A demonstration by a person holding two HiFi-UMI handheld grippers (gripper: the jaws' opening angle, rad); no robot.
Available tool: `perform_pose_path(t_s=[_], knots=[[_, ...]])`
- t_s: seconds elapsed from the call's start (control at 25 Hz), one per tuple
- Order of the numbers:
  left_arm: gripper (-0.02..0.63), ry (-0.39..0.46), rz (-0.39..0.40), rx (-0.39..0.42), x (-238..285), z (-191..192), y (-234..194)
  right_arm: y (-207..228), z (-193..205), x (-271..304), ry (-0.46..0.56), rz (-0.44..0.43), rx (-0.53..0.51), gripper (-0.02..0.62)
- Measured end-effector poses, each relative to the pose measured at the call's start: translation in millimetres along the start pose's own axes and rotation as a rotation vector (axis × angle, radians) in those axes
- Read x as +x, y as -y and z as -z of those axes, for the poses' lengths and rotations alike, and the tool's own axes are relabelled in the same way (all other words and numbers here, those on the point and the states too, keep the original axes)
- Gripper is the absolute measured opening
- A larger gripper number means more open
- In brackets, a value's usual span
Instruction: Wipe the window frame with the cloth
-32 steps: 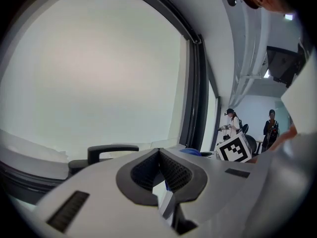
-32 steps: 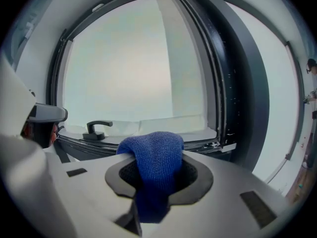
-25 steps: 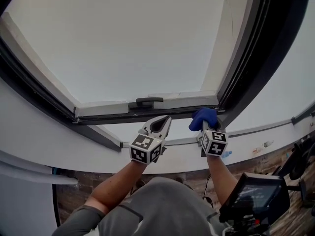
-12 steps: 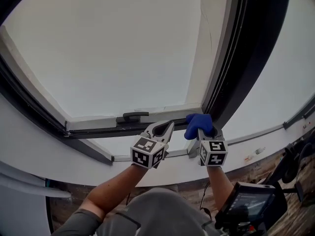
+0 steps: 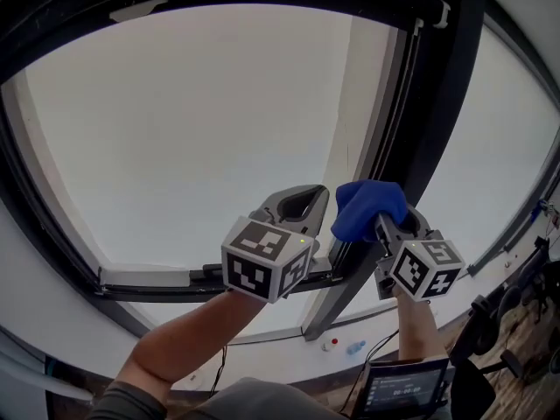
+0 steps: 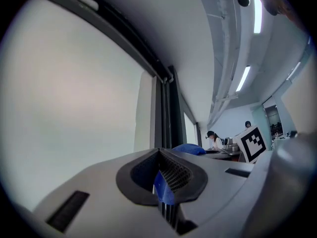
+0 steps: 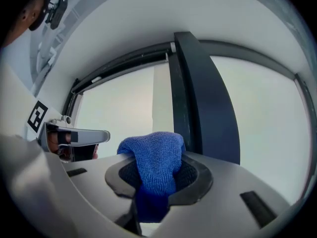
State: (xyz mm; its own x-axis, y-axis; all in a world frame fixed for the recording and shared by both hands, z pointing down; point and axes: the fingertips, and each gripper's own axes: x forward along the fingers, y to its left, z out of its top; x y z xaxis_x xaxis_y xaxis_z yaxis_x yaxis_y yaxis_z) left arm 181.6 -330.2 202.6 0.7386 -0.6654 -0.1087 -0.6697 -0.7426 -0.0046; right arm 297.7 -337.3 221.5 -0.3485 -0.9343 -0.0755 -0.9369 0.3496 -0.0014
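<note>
A blue cloth (image 5: 367, 206) bulges out of my right gripper (image 5: 381, 221), which is shut on it. The cloth (image 7: 154, 155) sits just in front of the dark upright post of the window frame (image 5: 435, 112), about halfway up it; I cannot tell whether it touches. The same post (image 7: 198, 100) rises right behind the cloth in the right gripper view. My left gripper (image 5: 302, 204) is shut and hangs close to the left of the cloth, in front of the glass. A thin blue sliver shows in the slit between its pads (image 6: 176, 175). The cloth (image 6: 189, 149) peeks over its tips.
A dark handle (image 5: 214, 274) lies on the lower sash rail. A small screen (image 5: 402, 390) is at the bottom right, and a small bottle (image 5: 354, 347) lies on the sill below. People sit at desks (image 6: 214, 140) far along the room.
Both grippers have risen from the frame's lower corner to about mid-height of the upright post, the cloth still held in the right one. The view has tilted upward.
</note>
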Motion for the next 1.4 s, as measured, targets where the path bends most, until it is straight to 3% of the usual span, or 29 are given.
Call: perform_pose_path(t_s=[0.16,0.4,0.6,0.72,0.8,0.92,1.12,1.4], knots=[[0.008,0.104,0.053,0.021,9,-88,19,1,-96,-3,0.122,-0.015,-0.053,0.121],[0.009,0.176,0.077,0.105,25,-178,31,8,-223,-9,0.287,0.008,-0.116,0.121],[0.009,0.215,0.074,0.148,28,-223,30,11,-307,-22,0.43,0.031,-0.136,0.121],[0.009,0.211,0.099,0.161,37,-230,36,18,-338,-18,0.444,0.075,-0.19,0.121],[0.008,0.209,0.096,0.159,39,-230,33,21,-341,-10,0.429,0.107,-0.224,0.121],[0.008,0.218,0.077,0.165,36,-220,26,26,-323,-2,0.419,0.102,-0.188,0.121],[0.008,0.178,0.067,0.187,40,-170,19,29,-262,5,0.371,0.107,-0.189,0.121],[0.008,0.118,0.067,0.118,34,-102,10,29,-177,2,0.291,0.13,-0.147,0.121]])
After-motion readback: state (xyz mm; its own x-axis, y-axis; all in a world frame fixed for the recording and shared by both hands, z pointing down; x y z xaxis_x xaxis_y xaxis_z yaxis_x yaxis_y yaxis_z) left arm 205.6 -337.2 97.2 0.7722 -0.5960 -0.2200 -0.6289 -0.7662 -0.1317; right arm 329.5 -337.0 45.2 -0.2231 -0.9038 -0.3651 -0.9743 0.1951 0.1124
